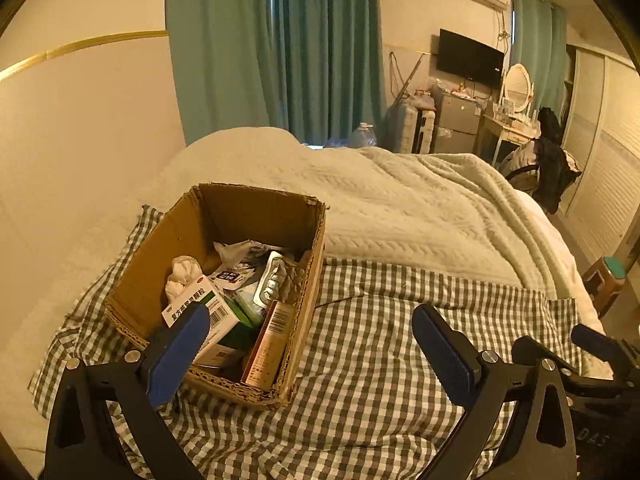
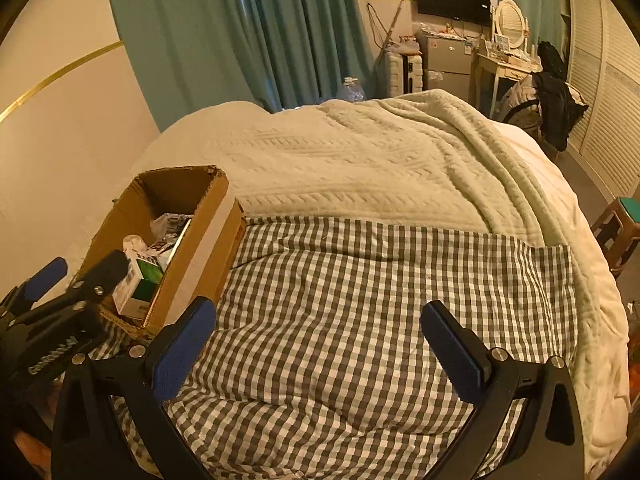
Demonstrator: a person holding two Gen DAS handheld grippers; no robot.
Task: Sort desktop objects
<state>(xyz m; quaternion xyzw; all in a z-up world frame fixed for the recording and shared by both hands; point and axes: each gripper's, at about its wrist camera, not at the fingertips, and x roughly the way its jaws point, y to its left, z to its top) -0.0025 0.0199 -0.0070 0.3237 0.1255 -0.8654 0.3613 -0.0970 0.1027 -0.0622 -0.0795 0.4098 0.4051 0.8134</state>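
A cardboard box [image 1: 224, 292] stands open on a gray-and-white checked cloth [image 1: 380, 360] spread over the near end of a bed [image 1: 400, 208]. The box is filled with small things: a white-and-green medicine carton [image 1: 208, 312] leaning at the near left, a narrow reddish carton [image 1: 266, 344] standing on end against the right wall, a crumpled white tissue [image 1: 182, 276], a silver foil pack [image 1: 274, 280], and some wrappers toward the back.

The left tongs [image 1: 312, 344] hang just above the cloth with their blue pads wide apart and nothing between them. The left pad overlaps the near corner of the box in the left wrist view, in front of the medicine carton; whether it touches the box cannot be told. The right pad is over bare cloth.

The right tongs [image 2: 318, 340] are also spread wide and hold nothing, hovering over the checked cloth to the right of the box. Their left pad sits near the box's outer right wall.

Beyond the cloth, a pale knitted blanket [image 2: 360, 152] covers the rest of the bed. Teal curtains [image 1: 276, 40] hang behind it, and a dark television [image 1: 468, 58] is mounted on the far wall above a small gray fridge [image 1: 456, 120].
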